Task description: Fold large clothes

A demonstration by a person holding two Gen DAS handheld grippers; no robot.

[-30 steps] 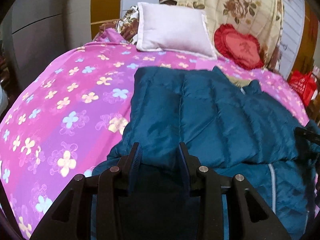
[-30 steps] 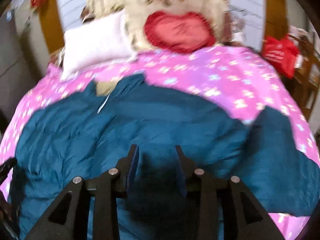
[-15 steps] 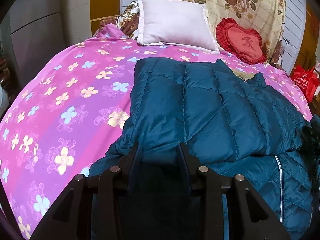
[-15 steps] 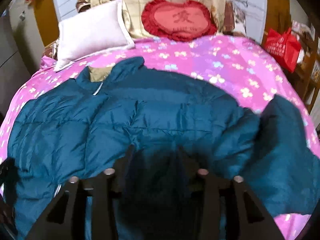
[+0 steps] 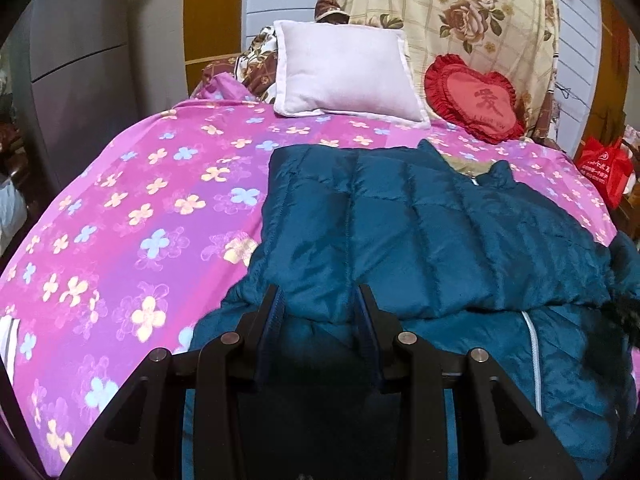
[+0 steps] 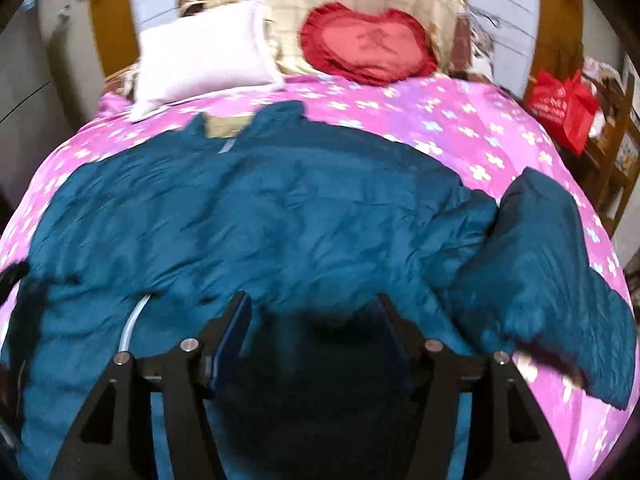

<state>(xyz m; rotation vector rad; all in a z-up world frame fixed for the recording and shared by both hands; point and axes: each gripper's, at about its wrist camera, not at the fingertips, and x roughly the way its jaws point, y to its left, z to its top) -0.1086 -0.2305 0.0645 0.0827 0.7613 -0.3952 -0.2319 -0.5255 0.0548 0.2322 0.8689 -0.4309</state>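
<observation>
A large teal quilted down jacket (image 5: 420, 240) lies spread on the pink flowered bed (image 5: 140, 208). Its left side is folded over the body, and a white zipper (image 5: 532, 360) runs down the front. In the right wrist view the jacket (image 6: 280, 220) fills the middle, with one sleeve (image 6: 552, 248) lying out to the right. My left gripper (image 5: 318, 300) is open, with the folded jacket edge between its fingers. My right gripper (image 6: 314, 308) is open wide just above the jacket's lower part.
A white pillow (image 5: 344, 72) and a red heart cushion (image 5: 476, 100) lean at the head of the bed against a floral cloth. A red bag (image 6: 560, 108) and wooden furniture stand right of the bed. A grey cabinet (image 5: 80, 80) stands on the left.
My right gripper has opened wider and its view has shifted; the jacket's right sleeve now lies closer to it. My left gripper has stayed almost still over the folded edge.
</observation>
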